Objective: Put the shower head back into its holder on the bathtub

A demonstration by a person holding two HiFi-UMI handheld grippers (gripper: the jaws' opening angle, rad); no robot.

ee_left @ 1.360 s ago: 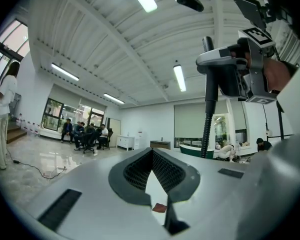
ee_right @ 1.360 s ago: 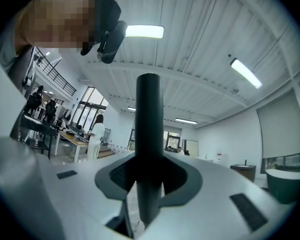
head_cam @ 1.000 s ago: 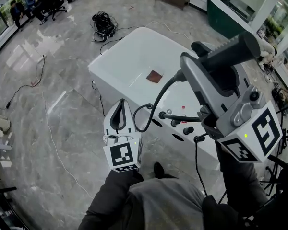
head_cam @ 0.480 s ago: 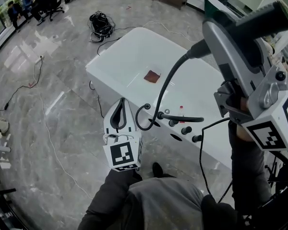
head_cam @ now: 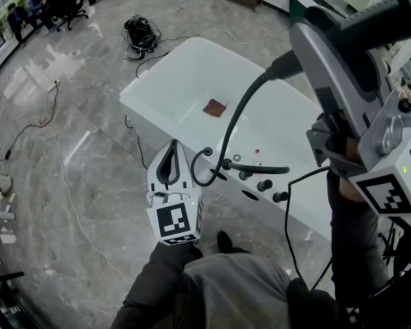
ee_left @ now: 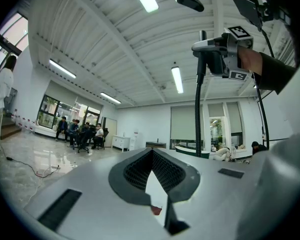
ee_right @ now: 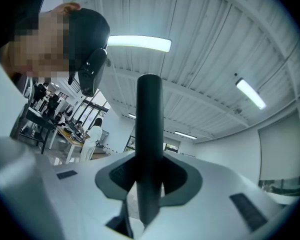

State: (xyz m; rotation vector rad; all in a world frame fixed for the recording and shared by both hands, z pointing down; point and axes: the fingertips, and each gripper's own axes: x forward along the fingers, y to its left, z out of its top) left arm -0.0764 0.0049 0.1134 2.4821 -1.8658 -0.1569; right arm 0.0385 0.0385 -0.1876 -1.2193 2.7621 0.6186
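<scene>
My right gripper [head_cam: 329, 43] is raised high at the right of the head view, shut on the black handle of the shower head [head_cam: 373, 18]. In the right gripper view the handle [ee_right: 150, 134] stands upright between the jaws. The black hose [head_cam: 236, 125] hangs from it down to a loop at the rim of the white bathtub [head_cam: 166, 70]. A black spout [head_cam: 260, 170] and round knobs [head_cam: 265, 185] sit on that rim. My left gripper [head_cam: 171, 149] hovers in front of the tub, shut and empty; the left gripper view looks up at the hose [ee_left: 198, 114].
A reddish-brown patch [head_cam: 214, 107] lies inside the tub. A bundle of black cables [head_cam: 140, 29] lies on the marble floor behind it, and thin cords [head_cam: 68, 184] trail on the left. People sit on chairs [head_cam: 27, 5] at the far upper left.
My right gripper has lifted the shower head up and to the right, drawing the hose taller; over the last half second it hardly moved. The left gripper stayed put.
</scene>
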